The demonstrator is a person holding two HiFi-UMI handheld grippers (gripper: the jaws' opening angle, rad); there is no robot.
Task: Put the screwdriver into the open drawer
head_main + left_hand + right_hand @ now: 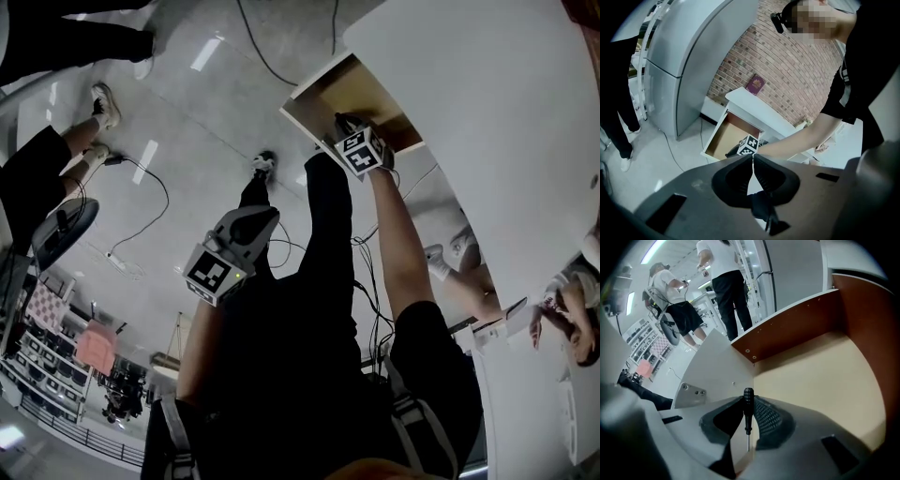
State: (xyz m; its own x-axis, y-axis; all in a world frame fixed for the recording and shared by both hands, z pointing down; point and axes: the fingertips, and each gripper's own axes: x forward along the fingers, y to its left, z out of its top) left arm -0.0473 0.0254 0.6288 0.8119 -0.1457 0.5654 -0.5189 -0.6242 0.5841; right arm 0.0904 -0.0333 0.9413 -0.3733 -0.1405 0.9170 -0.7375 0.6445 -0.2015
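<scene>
While right tongs [748, 400] clamp screwdriver [748, 416], drawer [820, 376] gapes.

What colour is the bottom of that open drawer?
Pale beige, with reddish-brown walls. The drawer shows best in the right gripper view.

The drawer [361, 94] is seen steeply from above in the head view, distantly in the left gripper view, closely in the right gripper view.

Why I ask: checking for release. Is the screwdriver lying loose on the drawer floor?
No: the screwdriver stands clamped between the jaws of the right hand-held gripper, above the floor of the drawer.
</scene>
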